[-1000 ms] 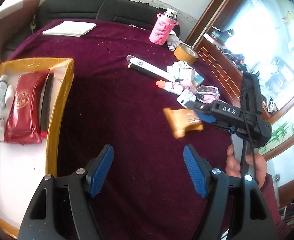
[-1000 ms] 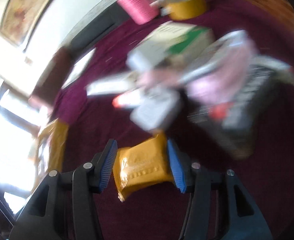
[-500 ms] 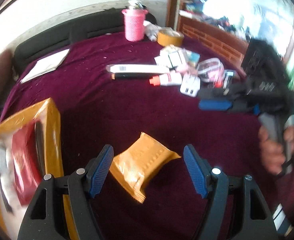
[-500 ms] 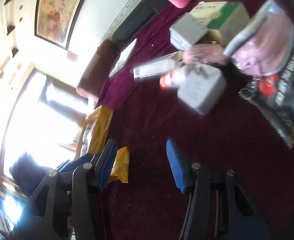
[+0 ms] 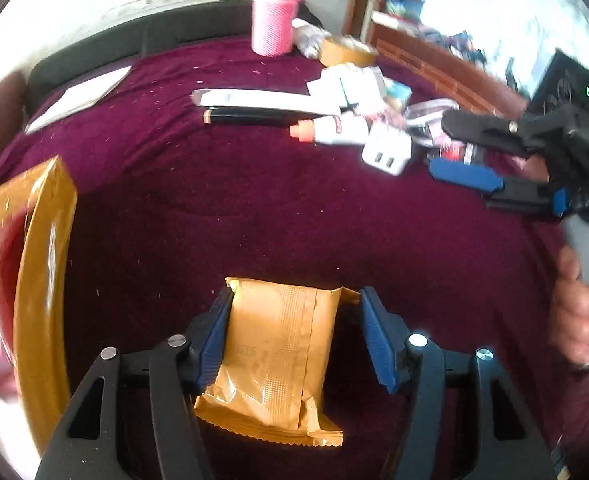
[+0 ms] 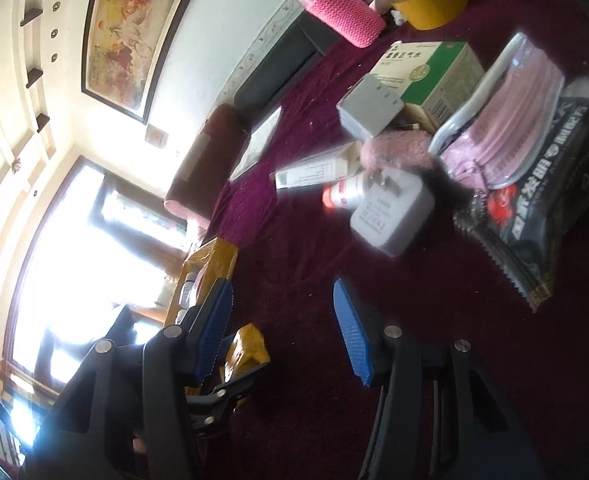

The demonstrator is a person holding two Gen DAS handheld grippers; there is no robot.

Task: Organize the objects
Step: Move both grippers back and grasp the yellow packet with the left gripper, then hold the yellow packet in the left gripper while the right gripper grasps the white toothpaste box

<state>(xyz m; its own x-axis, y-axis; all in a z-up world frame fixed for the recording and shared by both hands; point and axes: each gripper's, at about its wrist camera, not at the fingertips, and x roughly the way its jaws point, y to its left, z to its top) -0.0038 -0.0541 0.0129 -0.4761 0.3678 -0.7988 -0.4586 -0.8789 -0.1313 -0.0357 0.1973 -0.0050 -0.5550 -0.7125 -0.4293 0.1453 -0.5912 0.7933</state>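
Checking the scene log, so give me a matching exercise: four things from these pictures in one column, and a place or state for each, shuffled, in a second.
Things:
1. orange foil snack packet
2. pink knitted-sleeve bottle
3. white USB wall charger
4. right gripper

Places or states:
A. open, holding nothing
B. between the left gripper's blue pads
C. at the far edge of the maroon cloth, beside the yellow tape roll
D. by the orange-capped white tube

Pairs: 1-B, 2-C, 3-D, 4-A
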